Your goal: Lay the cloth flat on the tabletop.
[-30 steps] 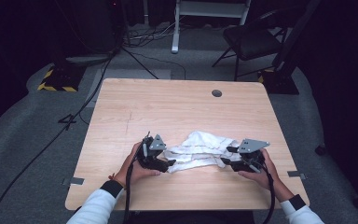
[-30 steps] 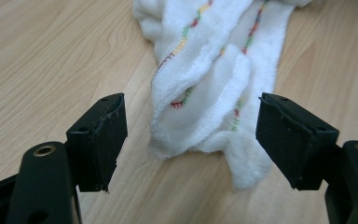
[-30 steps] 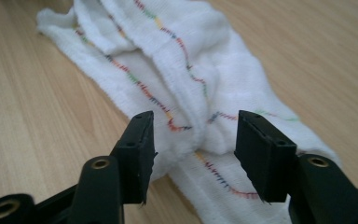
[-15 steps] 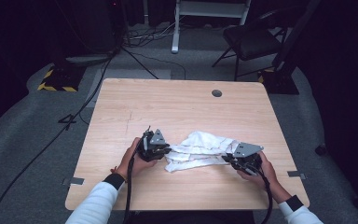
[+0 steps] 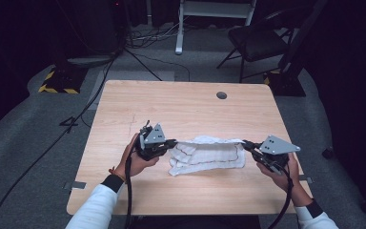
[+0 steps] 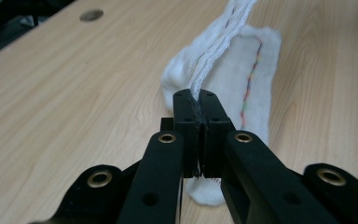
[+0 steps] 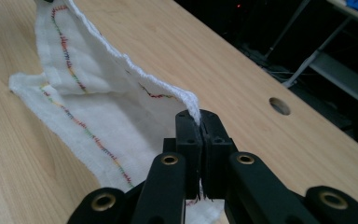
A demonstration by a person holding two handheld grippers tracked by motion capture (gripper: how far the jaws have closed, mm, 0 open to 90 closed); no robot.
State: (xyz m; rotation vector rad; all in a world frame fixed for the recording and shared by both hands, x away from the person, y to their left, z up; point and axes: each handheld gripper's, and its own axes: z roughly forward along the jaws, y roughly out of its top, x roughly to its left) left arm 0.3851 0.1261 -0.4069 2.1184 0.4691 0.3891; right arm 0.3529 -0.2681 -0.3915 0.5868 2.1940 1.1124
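A white cloth [image 5: 205, 155] with a multicoloured stitched border hangs stretched between my two grippers above the wooden table [image 5: 181, 109], its lower part still resting on the wood. My left gripper [image 5: 174, 141] is shut on the cloth's left corner; in the left gripper view the cloth [image 6: 223, 65] runs up out of the pressed jaws [image 6: 196, 105]. My right gripper [image 5: 244, 142] is shut on the right corner, and in the right gripper view the cloth's edge [image 7: 98, 88] leaves the closed jaws [image 7: 197, 122]. Both pairs of jaws have just been closing on the cloth.
A round cable hole [image 5: 221, 95] sits near the table's far edge. Behind the table are a black chair [image 5: 257, 43], a white stand [image 5: 214, 14] and cables on the grey floor. A yellow-black striped base [image 5: 57, 81] lies at the far left.
Both grippers closed on the crumpled cloth's ends, rose and moved apart, pulling the cloth from a heap into a stretched sheet between them.
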